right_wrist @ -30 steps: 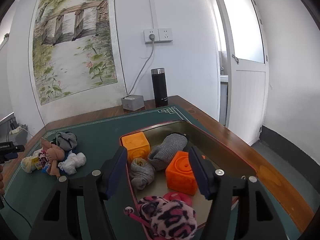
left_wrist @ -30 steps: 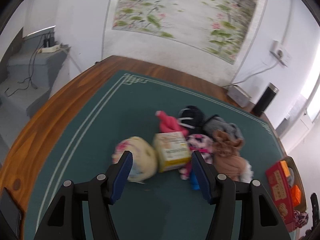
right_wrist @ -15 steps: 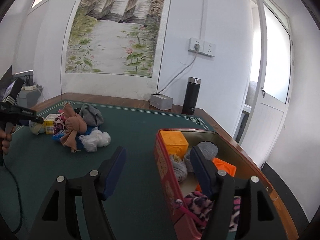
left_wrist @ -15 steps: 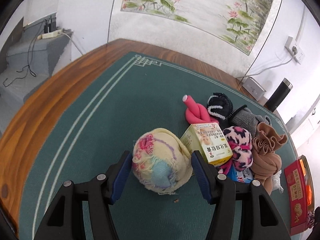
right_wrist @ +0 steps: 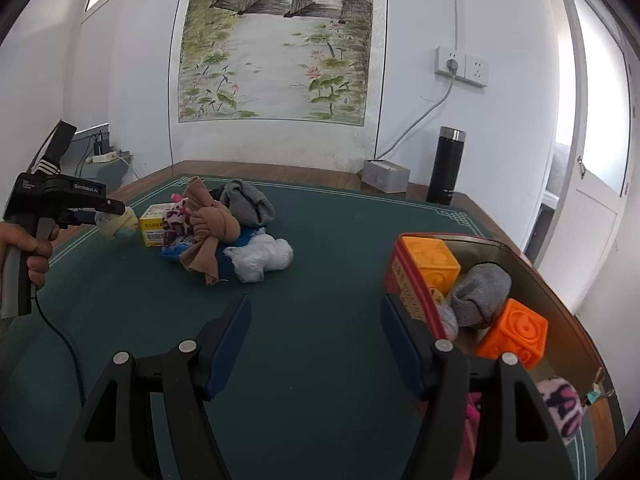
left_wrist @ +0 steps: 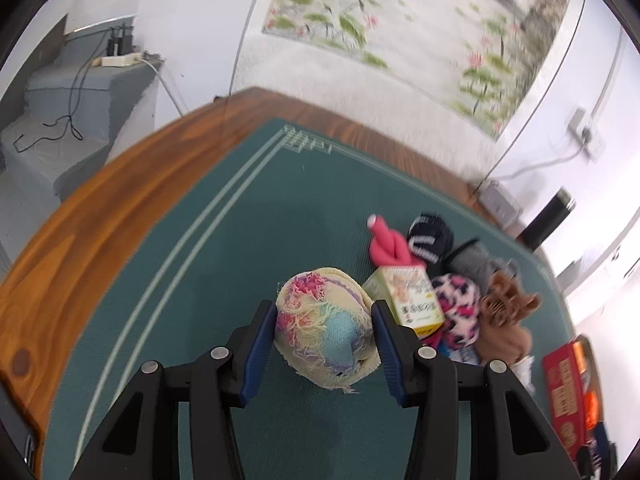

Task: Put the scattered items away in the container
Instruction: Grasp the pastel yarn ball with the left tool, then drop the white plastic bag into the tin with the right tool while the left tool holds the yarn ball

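Fingers of my left gripper are closing on a frayed pastel sock ball — both blue pads touch its sides. Just beside it sits a yellow box at the edge of the sock pile on the green counter mat. My right gripper hangs half-open and empty — beside the red tin holding orange blocks.

Bright, soft daylight all over, strongest from the door on the right. Left wrist view is motion-smeared up at the painting; both views are fisheye-bent with black corners.
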Tool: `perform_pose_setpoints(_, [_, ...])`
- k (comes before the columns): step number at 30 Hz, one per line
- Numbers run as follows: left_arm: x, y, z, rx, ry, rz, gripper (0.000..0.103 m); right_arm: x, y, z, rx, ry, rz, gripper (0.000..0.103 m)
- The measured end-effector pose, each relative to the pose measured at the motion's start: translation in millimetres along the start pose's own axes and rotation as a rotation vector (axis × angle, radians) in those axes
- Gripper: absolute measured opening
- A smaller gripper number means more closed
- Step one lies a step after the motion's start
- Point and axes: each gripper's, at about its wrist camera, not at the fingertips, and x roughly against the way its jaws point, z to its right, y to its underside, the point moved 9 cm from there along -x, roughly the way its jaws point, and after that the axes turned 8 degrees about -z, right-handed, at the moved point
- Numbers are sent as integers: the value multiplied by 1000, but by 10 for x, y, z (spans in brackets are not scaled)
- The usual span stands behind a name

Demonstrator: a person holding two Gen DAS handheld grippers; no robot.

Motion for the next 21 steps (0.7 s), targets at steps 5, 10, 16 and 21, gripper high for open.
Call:
perform_pose_setpoints(5, [195,-49,88,-5,46,26,50,-257,-227,-156,-47,-109,-82,71])
perform_pose_setpoints(10, [279,-60,191,-13,89,28,50,-671,-454,-194,-165,-183,-144,71])
perform_pose_setpoints(16, [325,-51,276,-18,121,24,50,-1245,-498,-224,-277,-222,-252,61])
perform_pose_setpoints(21, [301,-53,282,-12,128,19,50,-1536,-354,-230,-316,-243,-332,45])
